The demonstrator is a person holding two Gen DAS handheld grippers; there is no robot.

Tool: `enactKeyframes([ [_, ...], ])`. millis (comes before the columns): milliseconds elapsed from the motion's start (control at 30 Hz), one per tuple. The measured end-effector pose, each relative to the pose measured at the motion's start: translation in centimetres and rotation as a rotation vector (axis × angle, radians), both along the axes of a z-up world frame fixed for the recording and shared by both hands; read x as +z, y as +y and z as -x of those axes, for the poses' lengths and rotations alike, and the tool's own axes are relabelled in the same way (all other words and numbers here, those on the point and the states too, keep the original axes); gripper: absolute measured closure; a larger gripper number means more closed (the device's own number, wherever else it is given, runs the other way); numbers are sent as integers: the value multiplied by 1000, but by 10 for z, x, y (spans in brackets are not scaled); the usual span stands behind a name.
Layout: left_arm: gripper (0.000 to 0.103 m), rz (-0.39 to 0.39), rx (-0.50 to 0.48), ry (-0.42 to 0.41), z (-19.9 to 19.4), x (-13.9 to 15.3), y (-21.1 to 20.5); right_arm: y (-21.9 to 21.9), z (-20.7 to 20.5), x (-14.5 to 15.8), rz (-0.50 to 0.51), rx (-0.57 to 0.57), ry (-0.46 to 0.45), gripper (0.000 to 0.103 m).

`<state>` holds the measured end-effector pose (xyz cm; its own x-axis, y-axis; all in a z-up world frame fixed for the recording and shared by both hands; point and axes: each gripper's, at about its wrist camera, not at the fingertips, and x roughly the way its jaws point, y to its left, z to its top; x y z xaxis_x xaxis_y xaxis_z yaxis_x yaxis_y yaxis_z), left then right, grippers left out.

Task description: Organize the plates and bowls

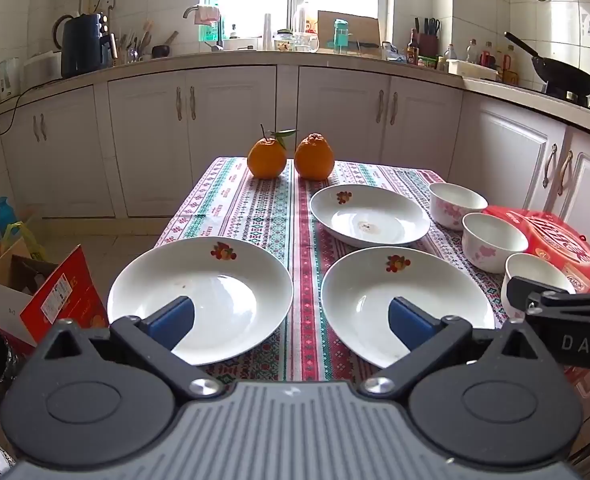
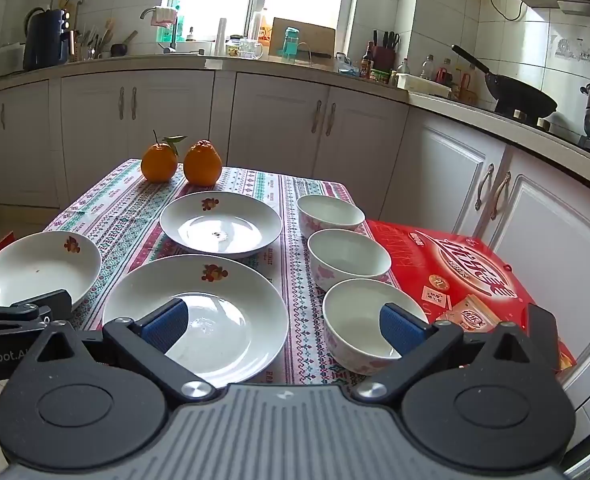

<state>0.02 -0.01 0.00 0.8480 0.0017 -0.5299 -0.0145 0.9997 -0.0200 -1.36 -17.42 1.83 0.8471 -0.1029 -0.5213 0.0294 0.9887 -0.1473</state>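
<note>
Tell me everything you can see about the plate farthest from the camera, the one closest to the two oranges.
The far plate is a round, shallow white dish, ceramic by its glossy look, with a small red and orange fruit print on its far inner rim. A small dark speck and a faint stain mark its centre. It lies flat and upright on the patterned tablecloth, apart from the other plates, the bowls and the oranges. Nothing is stacked on it.

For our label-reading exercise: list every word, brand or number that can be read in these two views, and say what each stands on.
"DAS": on the right gripper, cut off at the picture's edge.
"nRobot.A": on the left gripper, cut off at both ends.
Red box: large printed characters, too distorted to read.
Carton on the floor: label too small to read.
</note>
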Motion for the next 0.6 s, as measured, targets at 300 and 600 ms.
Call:
enactKeyframes([
  [300,1,1,-1,7,0,0,0,0,0,0,-4,2,-5,0],
  [600,1,0,0,5,0,0,0,-1,-1,-3,-7,0,6,0],
])
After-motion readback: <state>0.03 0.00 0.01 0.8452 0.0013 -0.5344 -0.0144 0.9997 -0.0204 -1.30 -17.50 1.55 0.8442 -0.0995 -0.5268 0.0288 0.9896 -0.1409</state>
